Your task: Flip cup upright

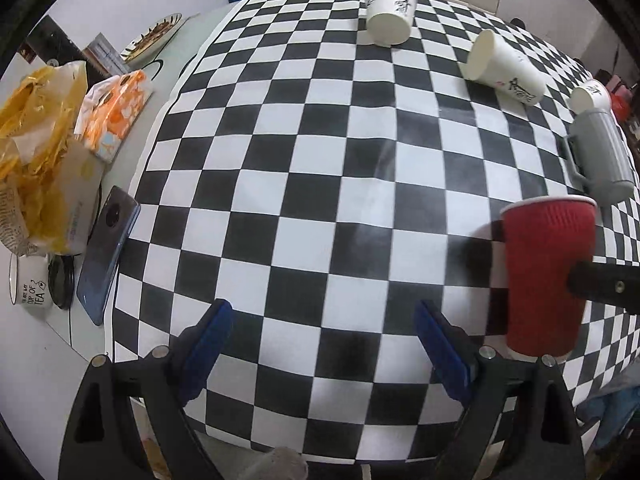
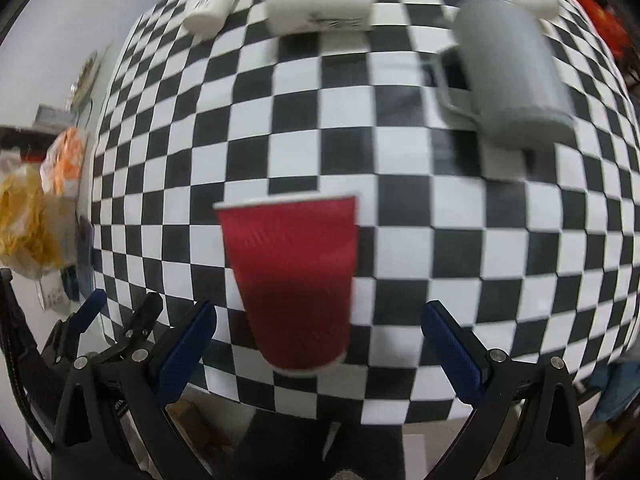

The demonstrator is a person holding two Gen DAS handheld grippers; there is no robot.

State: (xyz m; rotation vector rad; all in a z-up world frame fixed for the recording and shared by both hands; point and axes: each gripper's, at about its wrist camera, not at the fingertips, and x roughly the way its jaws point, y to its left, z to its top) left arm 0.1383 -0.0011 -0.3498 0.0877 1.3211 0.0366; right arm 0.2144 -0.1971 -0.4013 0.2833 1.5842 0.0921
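Indoors, checkered tablecloth (image 1: 320,200), upright red cup (image 2: 290,280), cluttered white table (image 1: 132,12)

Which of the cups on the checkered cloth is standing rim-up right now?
The red ribbed paper cup, between the open right gripper's fingers. The white paper cups lie on their sides or sit rim-down, and the grey handled mug is upside down.

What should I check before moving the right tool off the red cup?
1. Red cup upright, wide rim on top: ok.
2. Right tool open, fingers on either side of the cup and apart from it: ok.
3. Left tool open and empty: ok.
4. Red cup's base flat on the table: cannot tell, it sits near the front edge.
5. Right wrist view sharp: not ok, blurred.
6. White cup upright: not ok, lying on its side.
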